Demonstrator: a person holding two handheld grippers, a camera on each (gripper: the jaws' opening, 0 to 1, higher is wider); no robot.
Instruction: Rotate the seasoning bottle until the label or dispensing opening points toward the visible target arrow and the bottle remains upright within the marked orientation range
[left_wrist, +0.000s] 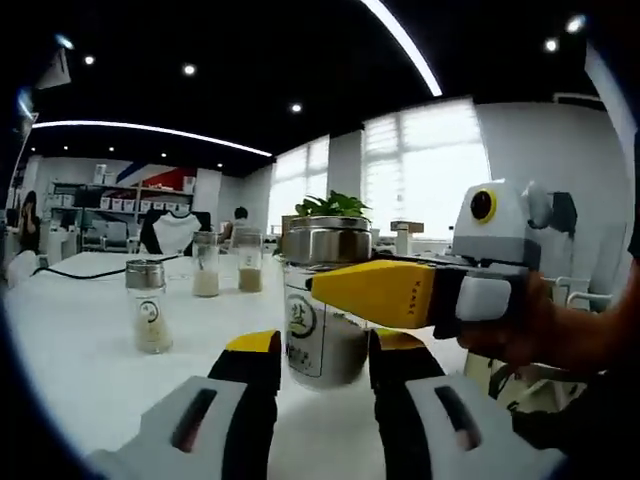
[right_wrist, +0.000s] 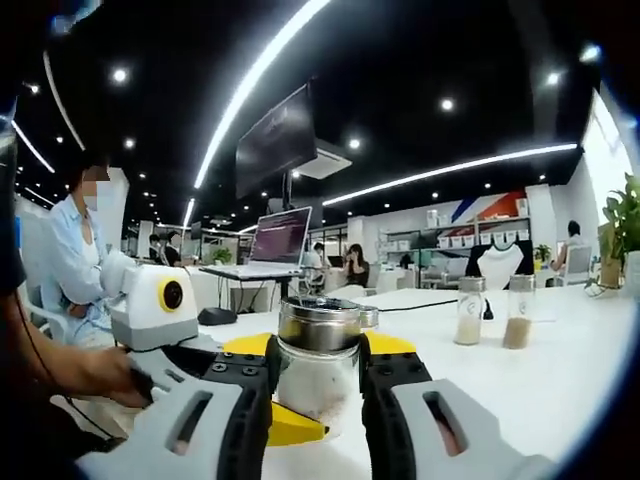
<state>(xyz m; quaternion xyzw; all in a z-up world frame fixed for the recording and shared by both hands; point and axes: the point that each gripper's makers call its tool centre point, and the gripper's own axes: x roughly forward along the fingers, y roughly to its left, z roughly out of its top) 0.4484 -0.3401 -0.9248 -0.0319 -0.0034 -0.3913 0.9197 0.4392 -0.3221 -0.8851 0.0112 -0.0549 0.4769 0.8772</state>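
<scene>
- plainly mid-task: the seasoning bottle (left_wrist: 322, 305) stands upright on the white table (left_wrist: 80, 350), between the jaws of both tongs.
- the left gripper (left_wrist: 322, 365) has its jaws at the bottle's base on either side; whether they press it i cannot tell.
- the right gripper (right_wrist: 318, 375) is clamped on the bottle's glass just under the metal cap.
- in the left gripper view the round label faces the camera.
- no target arrow shows, so alignment can't be judged; turning seems left to do.
- three other shakers (left_wrist: 148, 305) stand well apart.
</scene>
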